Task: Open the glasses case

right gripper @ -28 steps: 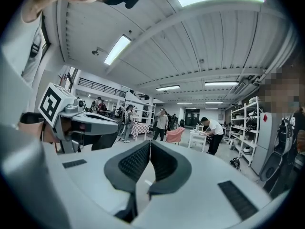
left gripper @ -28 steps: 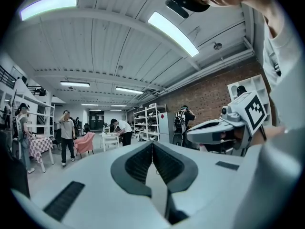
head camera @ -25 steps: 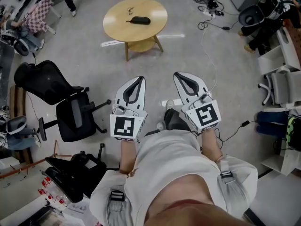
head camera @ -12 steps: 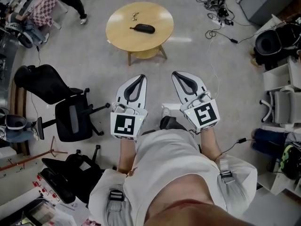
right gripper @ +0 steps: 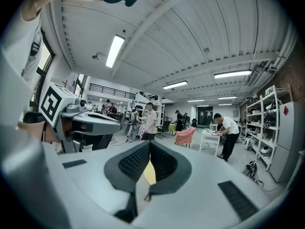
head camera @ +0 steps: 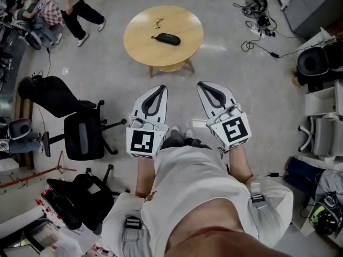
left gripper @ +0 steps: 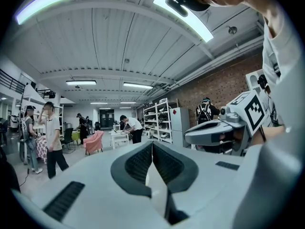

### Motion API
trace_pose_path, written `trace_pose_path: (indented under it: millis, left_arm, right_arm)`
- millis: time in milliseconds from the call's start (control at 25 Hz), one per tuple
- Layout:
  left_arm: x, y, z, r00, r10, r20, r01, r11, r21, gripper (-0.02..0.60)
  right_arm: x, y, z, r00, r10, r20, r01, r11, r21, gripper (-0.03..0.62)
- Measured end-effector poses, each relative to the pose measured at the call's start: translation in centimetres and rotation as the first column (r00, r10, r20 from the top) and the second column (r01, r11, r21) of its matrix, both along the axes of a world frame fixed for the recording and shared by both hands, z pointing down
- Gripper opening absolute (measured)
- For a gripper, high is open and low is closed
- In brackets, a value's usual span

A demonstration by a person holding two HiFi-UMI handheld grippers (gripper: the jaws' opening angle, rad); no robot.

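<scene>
A black glasses case (head camera: 165, 38) lies shut on the round wooden table (head camera: 139, 39) at the top of the head view, well ahead of both grippers. My left gripper (head camera: 159, 89) and right gripper (head camera: 206, 85) are held side by side in front of my body, above the floor, both shut with nothing between the jaws. In the left gripper view the left gripper (left gripper: 151, 144) points level across the room, and the right gripper (left gripper: 224, 130) shows at the right. In the right gripper view the right gripper (right gripper: 149, 144) points the same way; neither view shows the case.
A small metal object (head camera: 158, 21) lies on the table beyond the case. Black office chairs (head camera: 80, 133) stand at the left, cables (head camera: 254, 20) and white furniture (head camera: 324, 111) at the right. People (head camera: 72, 9) stand at the top left; shelves (right gripper: 269, 123) line the far wall.
I have walked toward the table: it and the case have come nearer and lower in the head view. Both grippers keep their place before my body and stay shut.
</scene>
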State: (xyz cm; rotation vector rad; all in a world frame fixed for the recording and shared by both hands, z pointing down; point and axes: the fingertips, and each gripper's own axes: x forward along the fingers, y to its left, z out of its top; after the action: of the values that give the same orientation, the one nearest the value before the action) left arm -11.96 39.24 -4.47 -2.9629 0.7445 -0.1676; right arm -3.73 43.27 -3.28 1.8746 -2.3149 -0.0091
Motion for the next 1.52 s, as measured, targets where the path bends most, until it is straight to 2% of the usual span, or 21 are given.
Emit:
trace_pose_path:
  millis: [280,600,1040,1520]
  left_arm:
    - [2.8,-4.7,0.7,1.000,-0.013,0.007,0.013,1.000,-0.009,0.020]
    - [5.1,-12.3,1.2,1.000,-0.010,-0.009,0.010,1.000,-0.013,0.020]
    - [5.5,-23.1,1.2,1.000,0.012,-0.016,-0.012,1.000,-0.017,0.020]
    - [7.5,-28.6,2.4,0.997,0.070,-0.025,-0.071,0.996,-0.058,0.020]
  right_arm:
    - [2.8,-5.0,0.8,1.000,-0.016,-0.001,0.016,1.000,-0.021,0.020]
    - [5.0,-12.4,1.1,0.999,-0.011,-0.031,0.010,0.999,-0.036,0.020]
    - [5.1,-23.1,1.0,0.999,0.003,-0.048,-0.006,0.999,-0.052,0.020]
    - [5.9,-28.8,3.1,0.999,0.031,-0.035,-0.034,0.993,-0.112,0.020]
